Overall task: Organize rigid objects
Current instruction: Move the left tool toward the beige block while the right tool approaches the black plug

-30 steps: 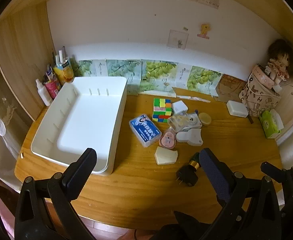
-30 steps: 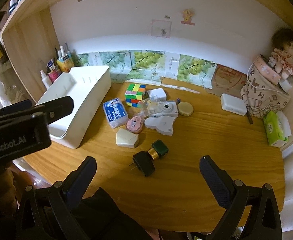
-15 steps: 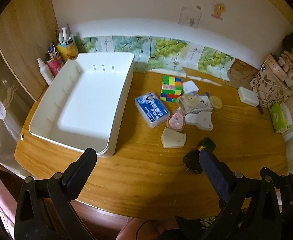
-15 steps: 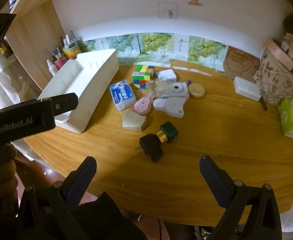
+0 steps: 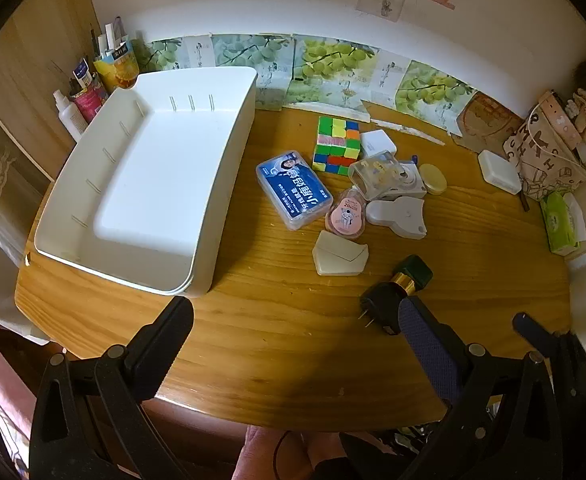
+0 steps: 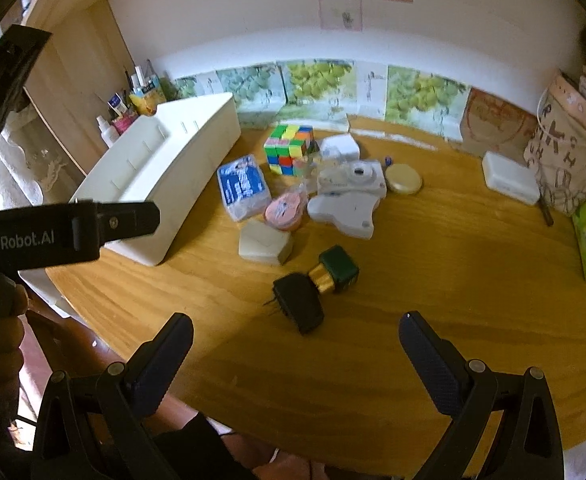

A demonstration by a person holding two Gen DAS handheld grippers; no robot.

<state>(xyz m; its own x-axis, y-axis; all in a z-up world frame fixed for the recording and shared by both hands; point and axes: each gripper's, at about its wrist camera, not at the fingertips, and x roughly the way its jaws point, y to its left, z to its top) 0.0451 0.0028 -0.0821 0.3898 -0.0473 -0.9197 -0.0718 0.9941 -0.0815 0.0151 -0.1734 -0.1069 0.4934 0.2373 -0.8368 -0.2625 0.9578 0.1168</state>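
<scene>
A big white bin [image 5: 93, 236] [image 6: 197, 160] lies empty on the left of the wooden desk [image 5: 285, 336]. Right of it sit a colour cube [image 5: 337, 146] [image 6: 289, 150], a blue-labelled clear case [image 5: 293, 190] [image 6: 243, 186], a pink round item [image 5: 347, 218], a white camera [image 6: 353, 178], a beige wedge [image 5: 339, 258] [image 6: 265, 244] and a black plug with a green-and-gold block [image 5: 395, 292] [image 6: 313, 286]. My left gripper [image 5: 295, 340] hangs open over the desk's near edge. My right gripper [image 6: 295, 344] is open just in front of the plug.
Bottles and tubes [image 5: 93, 80] stand in the back left corner. At the right are a white box [image 5: 497, 172], a patterned bag with a doll [image 5: 549, 152] and a green tissue pack [image 5: 559, 222]. The left tool's body [image 6: 53, 236] crosses the right wrist view.
Both grippers have moved forward and tilted down toward the desk; the objects look nearer and larger. Nothing on the desk has shifted, and both grippers stay open.
</scene>
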